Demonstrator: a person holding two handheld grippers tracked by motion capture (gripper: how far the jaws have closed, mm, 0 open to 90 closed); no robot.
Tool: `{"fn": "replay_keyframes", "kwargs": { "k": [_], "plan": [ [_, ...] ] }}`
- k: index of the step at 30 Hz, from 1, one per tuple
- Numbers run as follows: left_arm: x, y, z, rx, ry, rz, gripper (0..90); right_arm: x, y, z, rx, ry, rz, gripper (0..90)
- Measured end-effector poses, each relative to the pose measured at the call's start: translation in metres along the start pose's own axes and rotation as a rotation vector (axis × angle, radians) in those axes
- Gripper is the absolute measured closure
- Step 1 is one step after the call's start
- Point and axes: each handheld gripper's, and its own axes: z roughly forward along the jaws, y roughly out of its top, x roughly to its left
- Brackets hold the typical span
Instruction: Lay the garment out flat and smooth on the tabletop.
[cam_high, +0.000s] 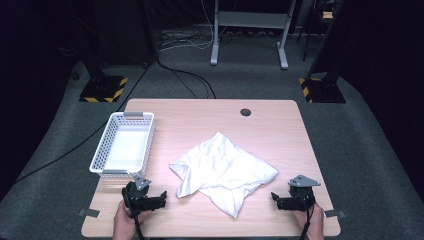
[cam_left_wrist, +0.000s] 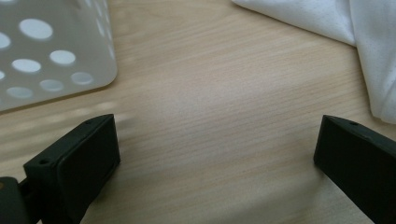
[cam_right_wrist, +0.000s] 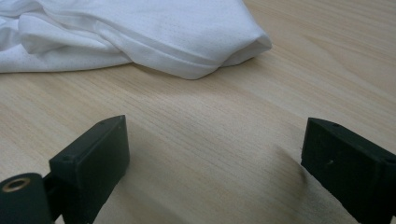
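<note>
A crumpled white cloth (cam_high: 222, 170) lies in the middle of the wooden table (cam_high: 210, 115). A white perforated basket (cam_high: 122, 143) stands at the table's left, with nothing inside that I can see. My left gripper (cam_high: 150, 197) rests near the front left edge, just below the basket, open with bare wood between its jaws. The basket's corner (cam_left_wrist: 51, 51) and the cloth's edge (cam_left_wrist: 364, 42) appear ahead of it. My right gripper (cam_high: 285, 200) sits near the front right edge, open, apart from the cloth (cam_right_wrist: 140, 37) lying ahead of it.
A round cable hole (cam_high: 245, 112) sits near the table's far edge. Beyond the table are a white desk frame (cam_high: 250, 30), cables on the floor and two stands with yellow-black bases (cam_high: 102, 89). Tape tabs mark the front corners.
</note>
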Motion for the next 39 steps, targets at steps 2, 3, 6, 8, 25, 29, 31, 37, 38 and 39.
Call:
{"fn": "replay_keyframes", "kwargs": {
  "k": [2, 3, 6, 8, 25, 29, 31, 37, 38, 39],
  "plan": [
    [-0.001, 0.002, 0.001, -0.002, -0.01, 0.017, 0.3, 0.0, 0.0, 0.0, 0.001, 0.003, 0.002, 6.7],
    [-0.001, 0.002, 0.001, -0.002, -0.01, 0.017, 0.3, 0.0, 0.0, 0.0, 0.001, 0.004, -0.001, 6.7],
    [-0.004, 0.004, -0.002, 0.01, 0.017, 0.053, 1.4, 0.0, 0.001, 0.0, 0.003, 0.002, -0.002, 6.7],
    [-0.008, 0.007, -0.006, -0.033, 0.038, 0.07, 11.3, 0.0, 0.002, 0.001, 0.004, 0.01, 0.021, 6.6],
    [-0.044, 0.049, 0.04, -0.029, -0.192, 0.178, 2.0, 0.1, 0.098, 0.074, 0.058, 0.173, -0.173, 7.2],
    [-0.049, 0.05, 0.042, -0.011, -0.205, 0.206, 2.9, 0.106, 0.096, 0.088, 0.099, 0.198, -0.17, 4.5],
    [-0.05, 0.046, 0.042, -0.018, -0.225, 0.191, 3.5, 0.106, 0.093, 0.086, 0.088, 0.195, -0.172, 5.3],
    [-0.066, 0.037, 0.034, -0.042, -0.202, 0.205, 3.6, 0.102, 0.082, 0.075, 0.082, 0.19, -0.163, 5.4],
    [-0.071, 0.035, 0.032, -0.051, -0.195, 0.21, 3.6, 0.101, 0.079, 0.072, 0.082, 0.189, -0.163, 5.4],
    [-0.075, 0.033, 0.03, -0.051, -0.192, 0.225, 3.6, 0.101, 0.076, 0.069, 0.085, 0.187, -0.159, 5.4]
  ]
}}
